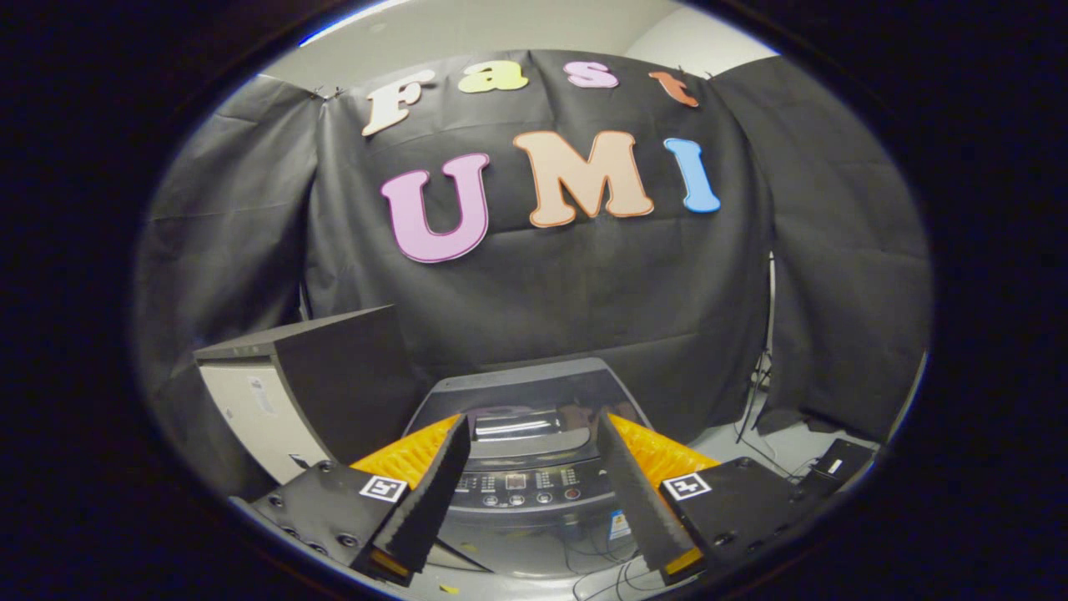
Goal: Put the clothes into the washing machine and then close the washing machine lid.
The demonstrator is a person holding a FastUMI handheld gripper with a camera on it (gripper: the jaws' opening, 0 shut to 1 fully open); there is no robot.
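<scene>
2 fingers (434, 476) of gripper (534, 434) spread apart, empty, held level above washing machine (526, 492), lid (526, 392) shut.

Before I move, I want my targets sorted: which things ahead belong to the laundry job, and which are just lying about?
For the job:
- washing machine, straight ahead beyond the fingers
- its lid, lying flat behind the control panel
- gripper, open, holding nothing

Lying about:
- grey cabinet beside the machine
- cables on the floor
- small black box
</scene>
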